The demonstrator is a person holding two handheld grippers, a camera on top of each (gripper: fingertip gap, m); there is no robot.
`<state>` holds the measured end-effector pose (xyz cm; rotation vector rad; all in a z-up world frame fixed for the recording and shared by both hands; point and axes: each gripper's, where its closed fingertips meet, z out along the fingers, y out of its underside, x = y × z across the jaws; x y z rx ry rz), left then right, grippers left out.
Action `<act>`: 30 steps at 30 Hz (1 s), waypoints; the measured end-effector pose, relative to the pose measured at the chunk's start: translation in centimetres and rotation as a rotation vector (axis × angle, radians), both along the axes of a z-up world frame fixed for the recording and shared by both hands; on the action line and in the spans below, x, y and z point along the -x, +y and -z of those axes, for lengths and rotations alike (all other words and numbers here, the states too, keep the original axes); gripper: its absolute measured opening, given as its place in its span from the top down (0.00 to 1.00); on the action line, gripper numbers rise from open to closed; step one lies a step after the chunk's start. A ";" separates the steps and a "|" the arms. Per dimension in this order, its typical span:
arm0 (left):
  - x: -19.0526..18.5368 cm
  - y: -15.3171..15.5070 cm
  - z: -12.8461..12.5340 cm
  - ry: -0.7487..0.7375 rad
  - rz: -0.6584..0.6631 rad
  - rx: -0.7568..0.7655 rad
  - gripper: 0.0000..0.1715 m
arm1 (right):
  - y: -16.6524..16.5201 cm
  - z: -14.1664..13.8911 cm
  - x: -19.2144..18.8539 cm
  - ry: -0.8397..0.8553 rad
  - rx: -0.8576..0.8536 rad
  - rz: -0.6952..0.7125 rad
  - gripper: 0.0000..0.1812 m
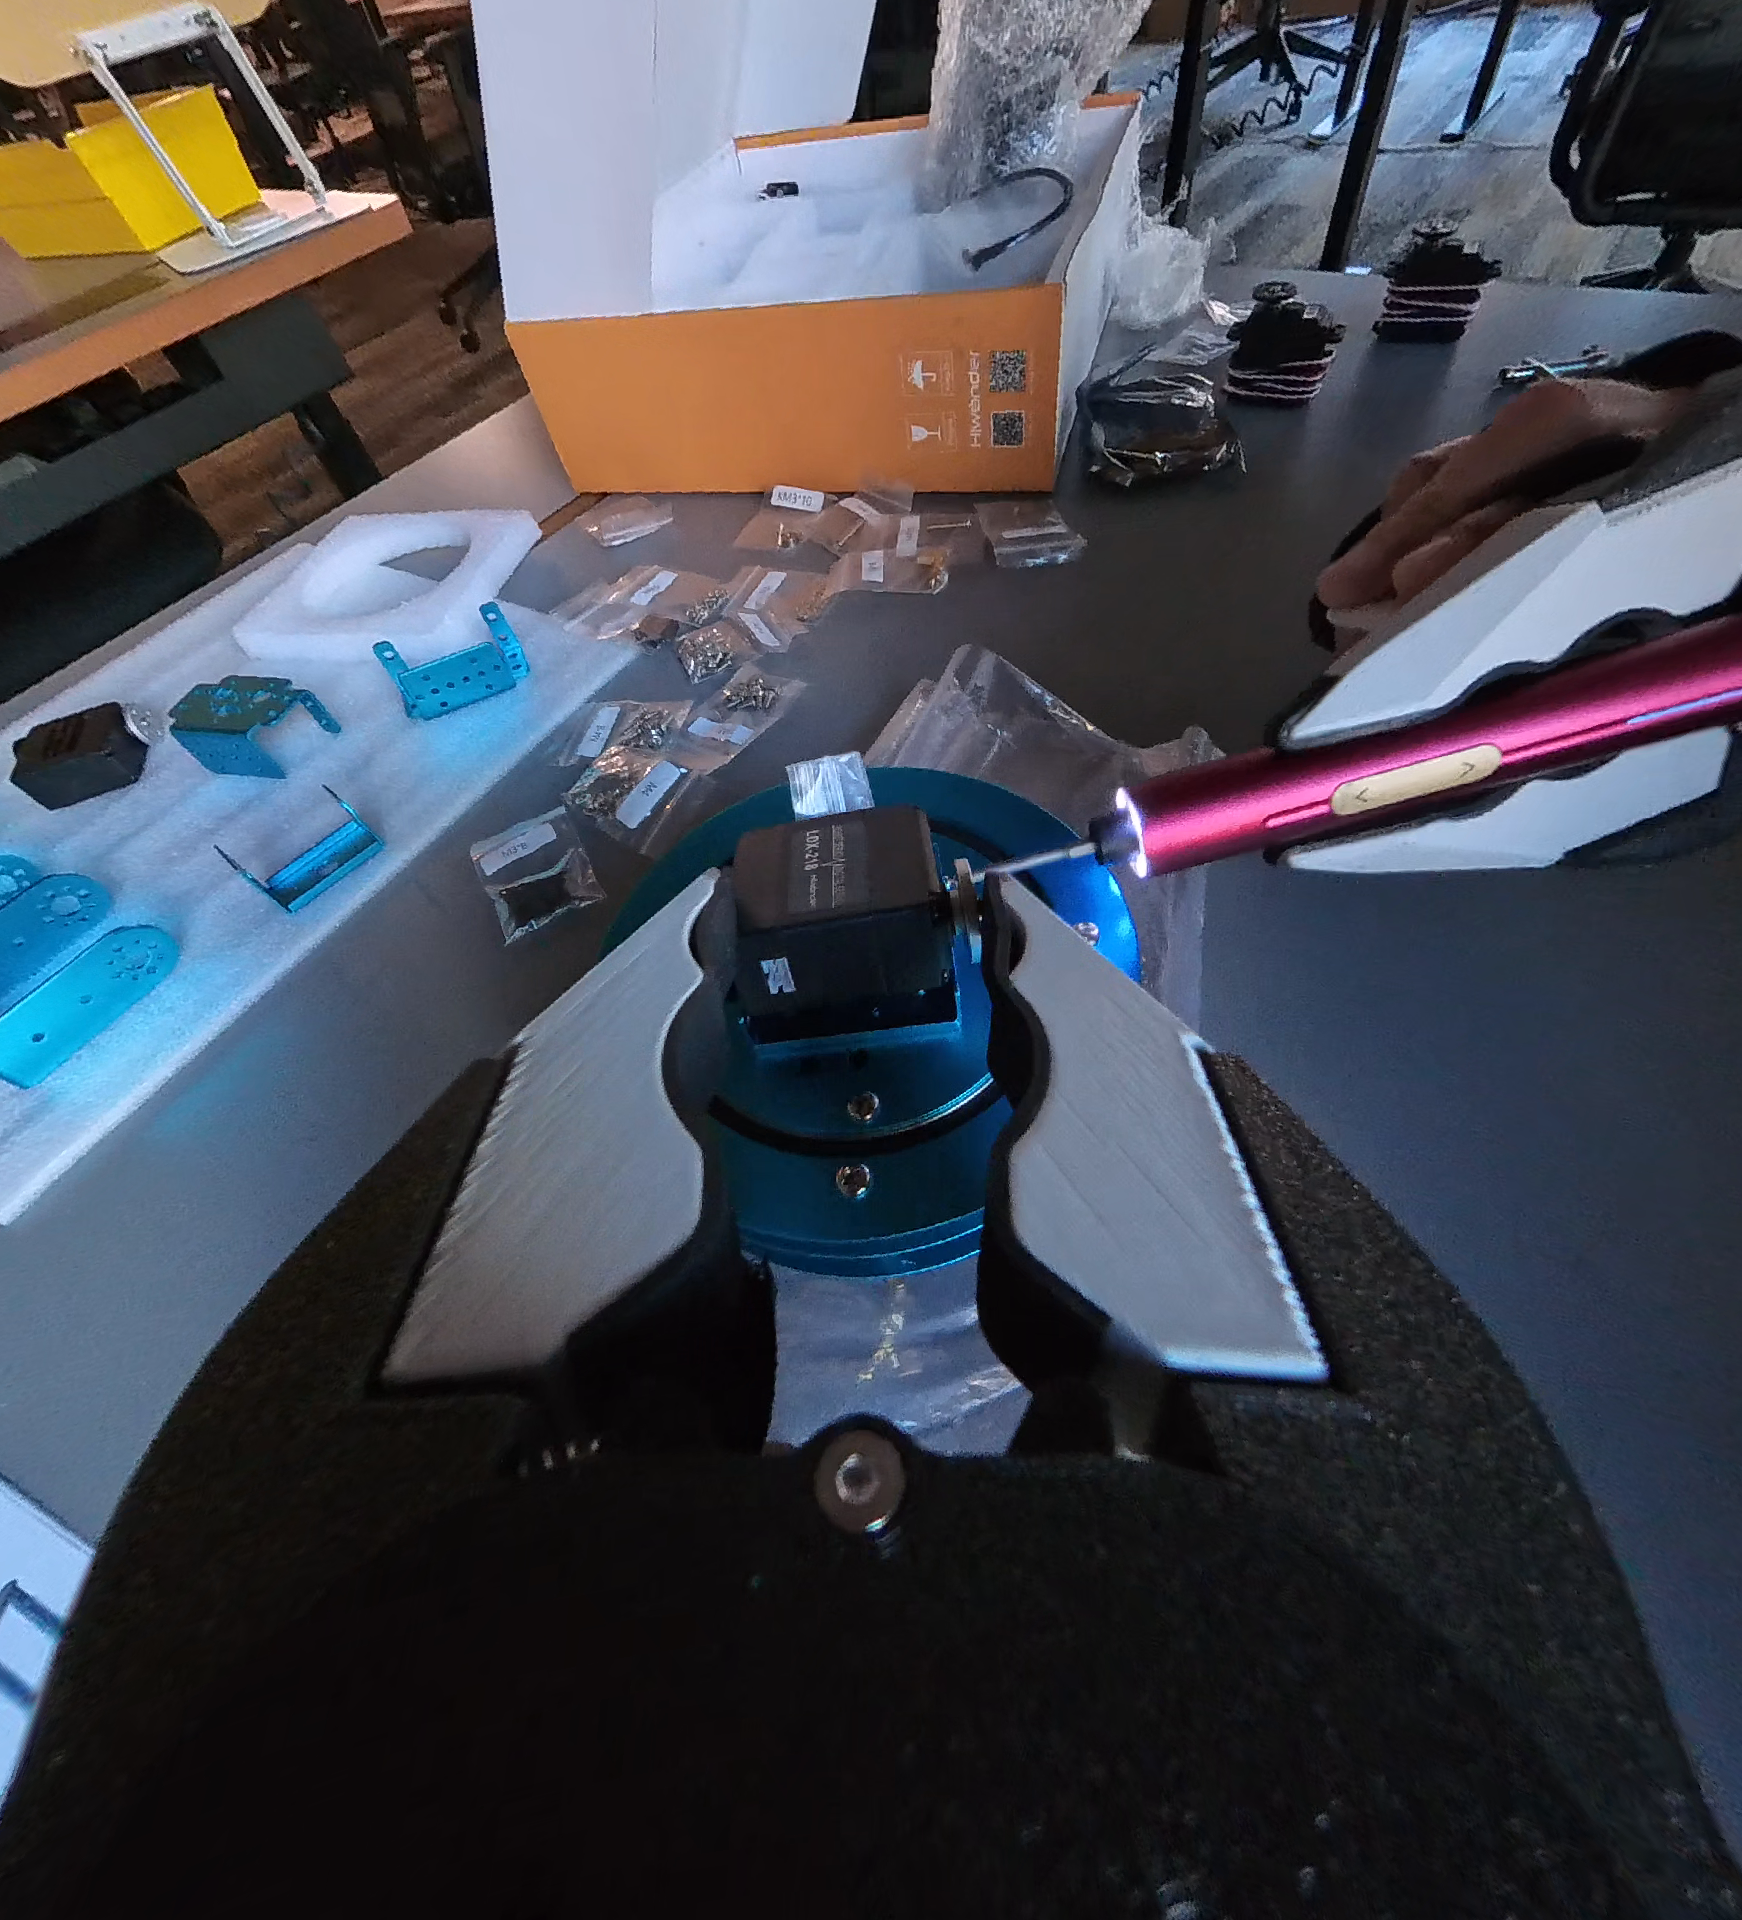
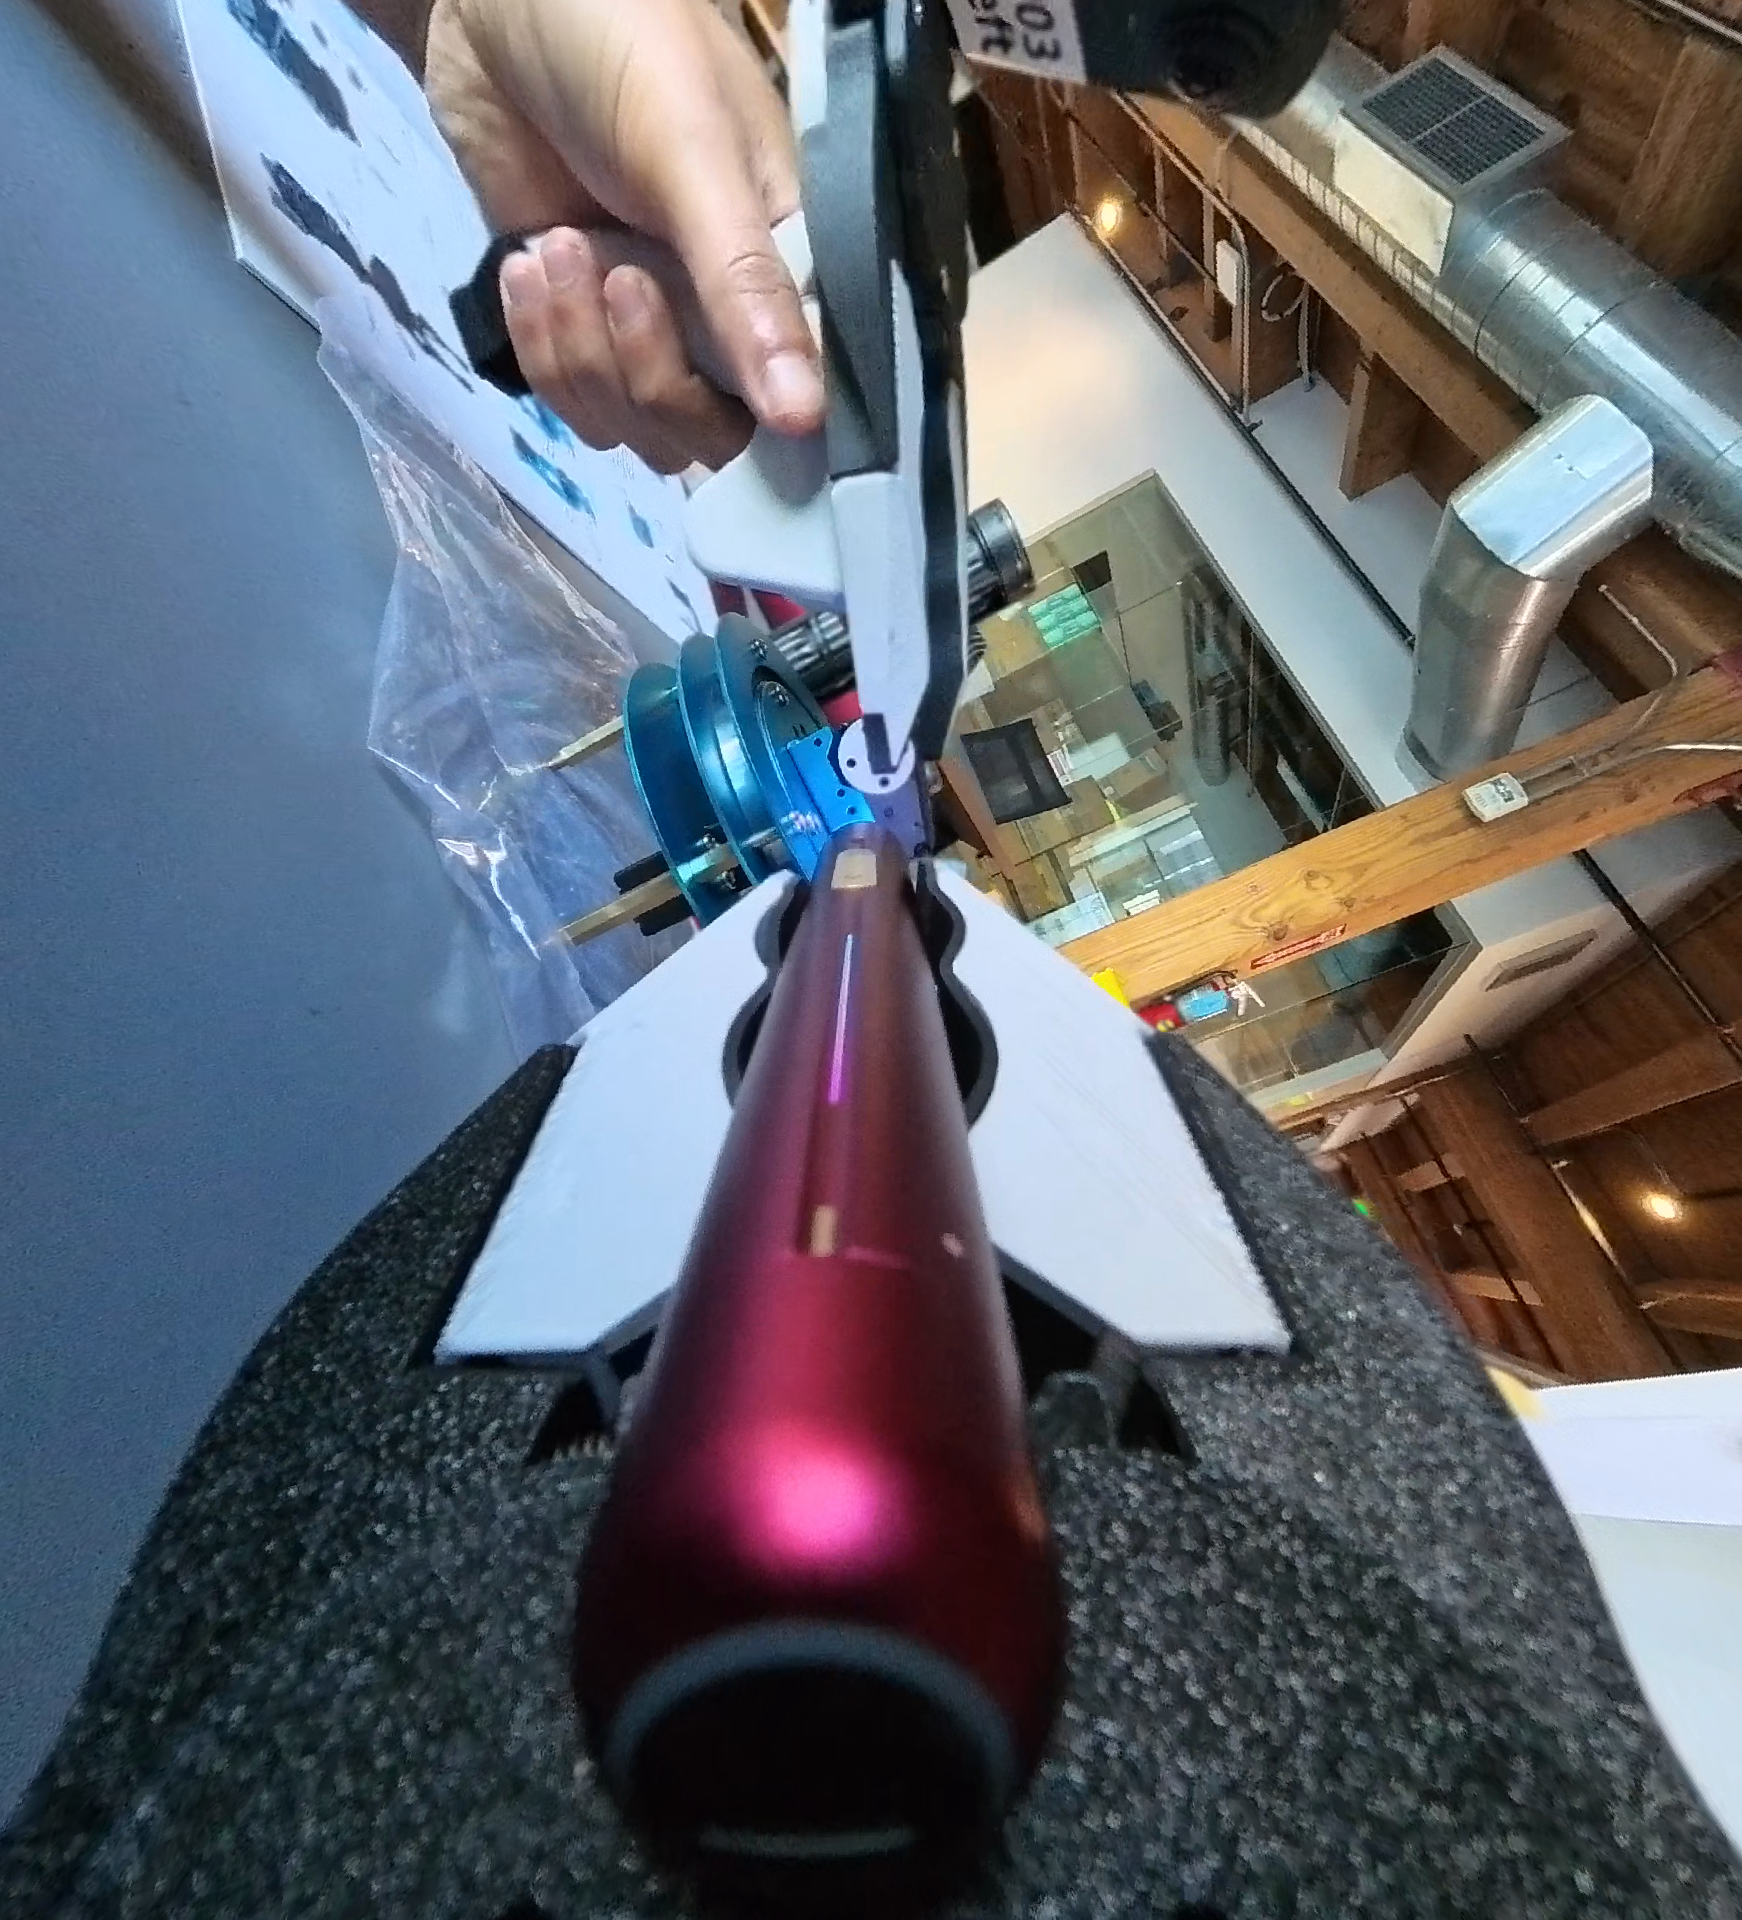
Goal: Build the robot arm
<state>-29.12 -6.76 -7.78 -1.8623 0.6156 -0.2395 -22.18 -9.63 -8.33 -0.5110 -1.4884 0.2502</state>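
My left gripper (image 1: pixel 851 883) is shut on a black servo block (image 1: pixel 831 914) that stands on a round blue metal base (image 1: pixel 851 1184) on the grey table. My right gripper (image 2: pixel 856 883) is shut on a magenta electric screwdriver (image 2: pixel 825 1247). In the left wrist view the screwdriver (image 1: pixel 1418 774) comes in from the right with its tip light on, and its thin bit touches the silver disc on the servo's right side (image 1: pixel 962 883). The left gripper also shows from the side in the right wrist view (image 2: pixel 888 665), held by a hand (image 2: pixel 628 239).
A white foam sheet (image 1: pixel 171 914) at the left carries blue metal brackets (image 1: pixel 451 675) and a black servo. Small bags of screws (image 1: pixel 701 665) lie scattered behind the base. An open orange and white box (image 1: pixel 794 384) stands farther back. Black servos (image 1: pixel 1282 343) sit at the back right.
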 end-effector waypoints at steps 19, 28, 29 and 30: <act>0.6 -0.9 -0.1 -0.043 -0.004 -0.017 0.63 | 4.8 -1.3 -1.7 0.034 0.431 -0.016 0.88; 1.1 -0.9 0.9 0.023 -0.036 0.037 0.61 | 5.7 -1.9 -3.0 -0.046 0.763 -0.143 0.88; 1.1 -0.8 1.0 0.027 -0.027 0.048 0.62 | 5.4 -1.9 -3.1 -0.062 0.783 -0.165 0.88; 1.1 -0.6 1.0 0.021 -0.020 0.055 0.63 | 5.3 -1.9 -3.1 -0.068 0.799 -0.176 0.88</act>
